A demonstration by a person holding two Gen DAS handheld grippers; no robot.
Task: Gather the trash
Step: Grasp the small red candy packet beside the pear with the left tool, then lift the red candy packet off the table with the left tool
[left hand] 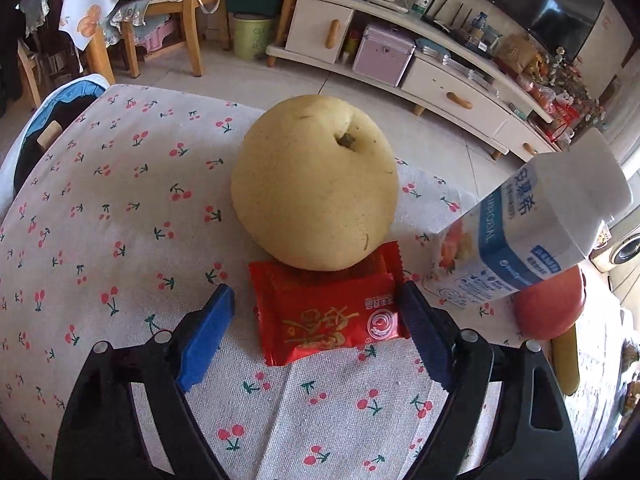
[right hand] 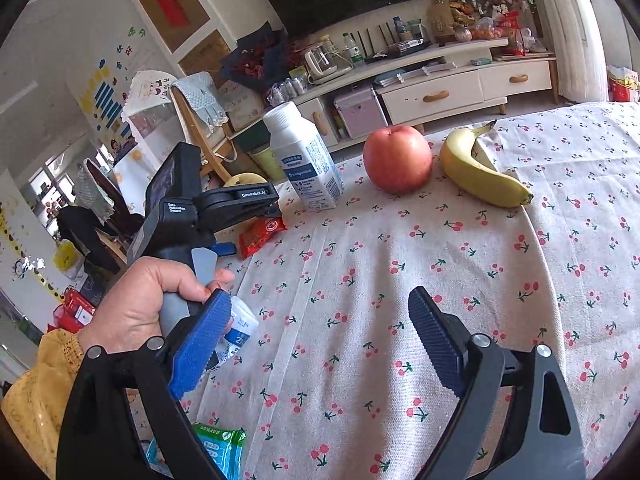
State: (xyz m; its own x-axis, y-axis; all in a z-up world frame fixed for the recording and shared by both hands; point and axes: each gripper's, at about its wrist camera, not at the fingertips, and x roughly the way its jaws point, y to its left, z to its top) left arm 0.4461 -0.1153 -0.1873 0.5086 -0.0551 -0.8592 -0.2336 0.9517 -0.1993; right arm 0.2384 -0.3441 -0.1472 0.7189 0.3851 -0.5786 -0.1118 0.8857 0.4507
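Note:
A red snack wrapper (left hand: pixel 328 316) lies flat on the cherry-print tablecloth (left hand: pixel 120 220), touching the front of a yellow pear (left hand: pixel 314 184). My left gripper (left hand: pixel 318 300) is open, its blue pads (left hand: pixel 208 332) on either side of the wrapper, close to the cloth. In the right wrist view the wrapper (right hand: pixel 262 234) lies under the left gripper's jaws. My right gripper (right hand: pixel 320 308) is open and empty above bare cloth. A white-blue packet (right hand: pixel 240 332) lies by its left pad and a green-blue packet (right hand: pixel 224 448) at the bottom edge.
A white milk carton (right hand: pixel 306 160) stands right of the pear, with a red apple (right hand: pixel 398 158) and a banana (right hand: pixel 480 172) beyond it. A green bin (left hand: pixel 252 36) stands on the floor by a wooden chair (left hand: pixel 176 12) and a TV cabinet (left hand: pixel 440 80).

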